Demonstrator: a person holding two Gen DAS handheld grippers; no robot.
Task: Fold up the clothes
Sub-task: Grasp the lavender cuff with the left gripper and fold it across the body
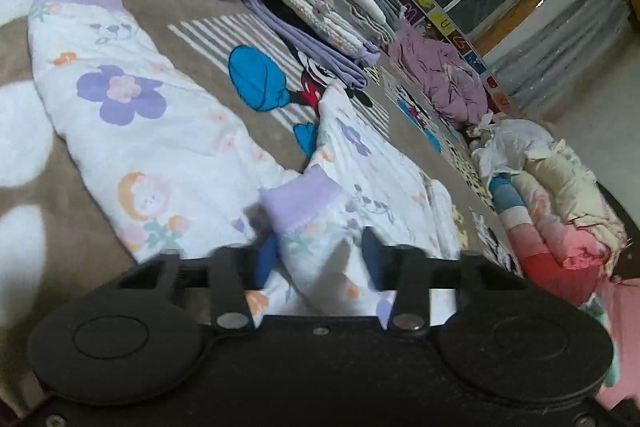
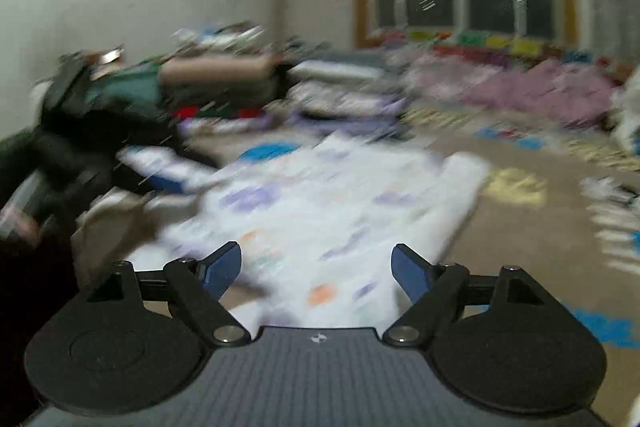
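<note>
Left gripper (image 1: pixel 316 259) clamped on the lilac-cuffed leg of floral pajama pants (image 1: pixel 132 131), long axis running away along the rug (image 1: pixel 80 247); right gripper (image 2: pixel 316 269) open, empty.

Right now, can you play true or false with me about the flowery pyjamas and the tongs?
1. The left tongs pinch the flowery pyjamas. True.
2. The right tongs hold a sock. False: they are open and hold nothing.
3. The pyjamas have a purple cuff. True.
4. The pyjamas lie on a bare wooden table. False: they lie on a cartoon blanket.
5. Folded clothes sit behind the pyjamas. True.
</note>
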